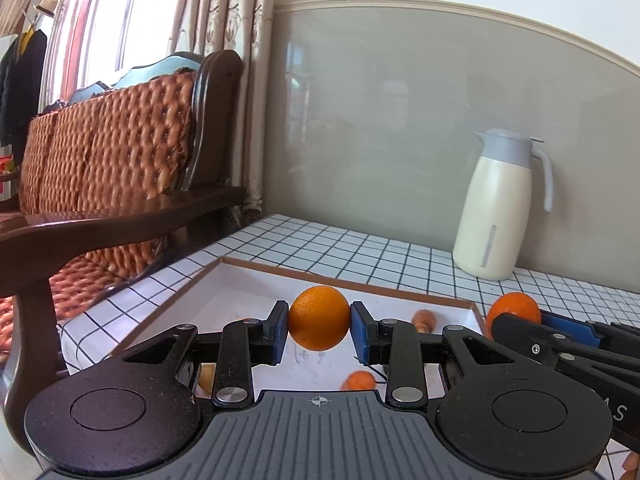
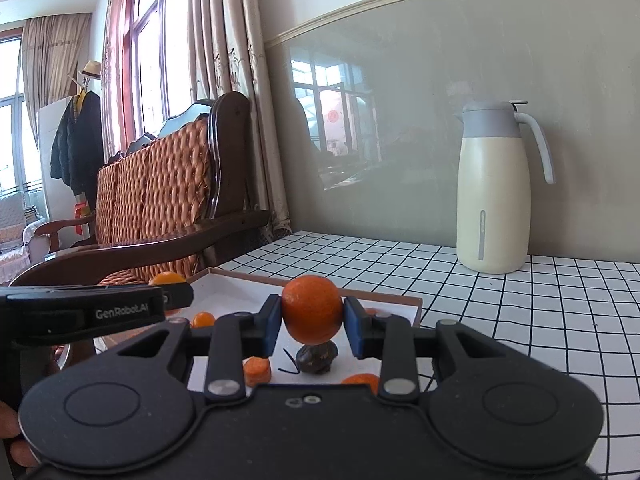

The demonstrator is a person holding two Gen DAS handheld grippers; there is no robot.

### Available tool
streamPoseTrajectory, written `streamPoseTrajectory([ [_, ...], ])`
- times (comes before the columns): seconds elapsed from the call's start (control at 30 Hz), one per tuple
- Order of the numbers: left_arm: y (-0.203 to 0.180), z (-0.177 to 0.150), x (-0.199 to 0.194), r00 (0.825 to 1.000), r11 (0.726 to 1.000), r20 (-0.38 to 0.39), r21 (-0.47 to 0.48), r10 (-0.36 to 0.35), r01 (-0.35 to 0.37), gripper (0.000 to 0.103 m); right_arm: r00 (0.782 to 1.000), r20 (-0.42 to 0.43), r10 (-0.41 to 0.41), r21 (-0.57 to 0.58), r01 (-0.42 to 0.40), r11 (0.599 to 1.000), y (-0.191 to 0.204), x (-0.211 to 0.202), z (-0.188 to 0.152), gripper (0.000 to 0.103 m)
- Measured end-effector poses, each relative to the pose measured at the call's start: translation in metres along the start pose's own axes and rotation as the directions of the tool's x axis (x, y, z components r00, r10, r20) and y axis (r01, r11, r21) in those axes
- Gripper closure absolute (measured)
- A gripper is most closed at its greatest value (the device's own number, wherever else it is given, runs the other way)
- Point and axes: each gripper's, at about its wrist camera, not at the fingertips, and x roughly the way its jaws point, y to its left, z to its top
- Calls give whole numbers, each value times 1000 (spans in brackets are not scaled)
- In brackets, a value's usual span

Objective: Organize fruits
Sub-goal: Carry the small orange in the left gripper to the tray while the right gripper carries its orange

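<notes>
In the left wrist view my left gripper (image 1: 320, 329) is shut on a round orange (image 1: 319, 314), held above a white tray with a brown rim (image 1: 344, 280). To its right, my right gripper (image 1: 536, 322) carries a second orange (image 1: 514, 307). From the right wrist view, the right gripper (image 2: 312, 326) is shut on that orange (image 2: 312, 306) over the tray's right part (image 2: 400, 300). The left gripper (image 2: 176, 294) reaches in from the left with its orange (image 2: 168, 279). In the tray lie small orange fruits (image 2: 256, 370) and a dark brown fruit (image 2: 316, 356).
A cream thermos jug (image 2: 494, 200) stands at the back right on the white checked tablecloth (image 2: 520, 320), against the grey wall. A wooden chair with a woven orange cushion (image 1: 120, 152) borders the table's left side. A hand (image 2: 8, 420) shows at the lower left.
</notes>
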Motion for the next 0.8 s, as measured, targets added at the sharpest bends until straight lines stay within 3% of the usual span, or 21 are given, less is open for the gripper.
streamPoseTrajectory([
  [0.8,25,15,72,999,999,-26,8,46,-46,70,997,-38,-60,22,61,998,-3,63,10,78],
])
